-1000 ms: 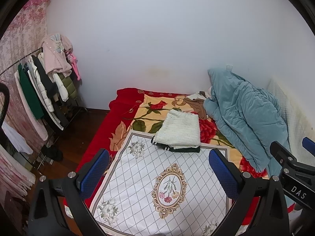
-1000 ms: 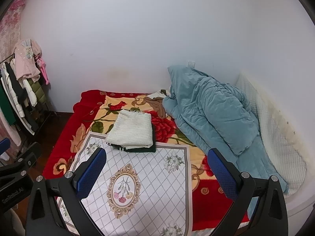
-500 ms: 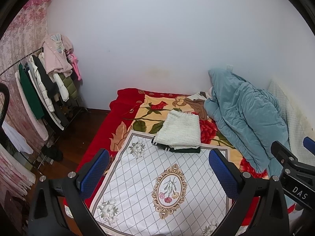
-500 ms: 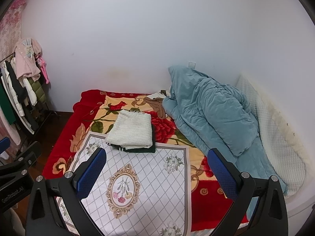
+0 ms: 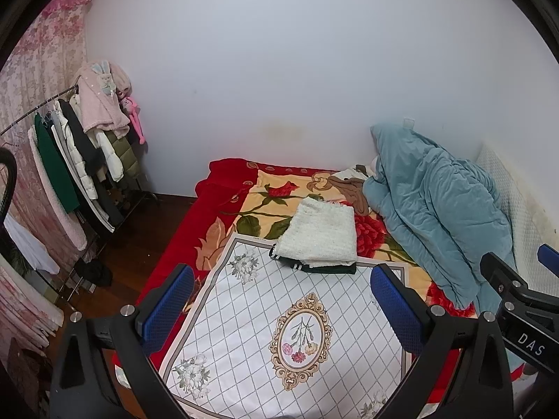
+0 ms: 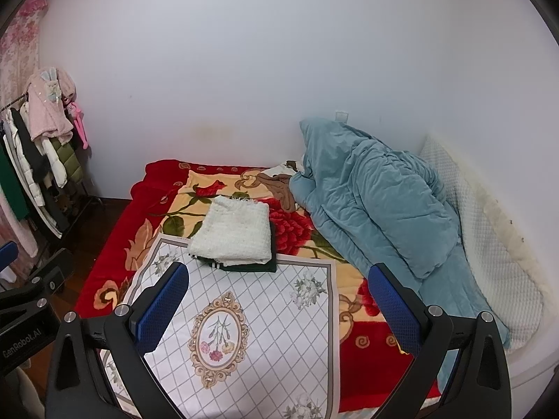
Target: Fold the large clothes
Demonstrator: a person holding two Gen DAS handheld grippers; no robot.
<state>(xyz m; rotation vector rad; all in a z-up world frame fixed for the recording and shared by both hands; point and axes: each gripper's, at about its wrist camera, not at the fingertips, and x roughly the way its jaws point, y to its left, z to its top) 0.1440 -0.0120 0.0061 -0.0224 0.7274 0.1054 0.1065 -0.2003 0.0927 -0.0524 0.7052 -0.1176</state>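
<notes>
A folded white knit garment (image 5: pixel 321 236) lies on top of a folded dark green garment (image 5: pixel 328 268) on the bed, at the far edge of a white diamond-patterned mat (image 5: pixel 279 331). The stack also shows in the right wrist view (image 6: pixel 234 233) with the dark green piece (image 6: pixel 251 266) under it. My left gripper (image 5: pixel 279 310) is open and empty, held above the mat's near part. My right gripper (image 6: pixel 276 310) is open and empty, also above the mat (image 6: pixel 244 331). A brown garment (image 5: pixel 349 188) lies crumpled at the back by the quilt.
A bulky teal quilt (image 5: pixel 436 209) fills the bed's right side, with a white quilted pad (image 6: pixel 489 244) along the wall. A red floral blanket (image 5: pixel 227 209) covers the bed. A clothes rack (image 5: pixel 80 160) with hanging clothes stands at left over dark wood floor.
</notes>
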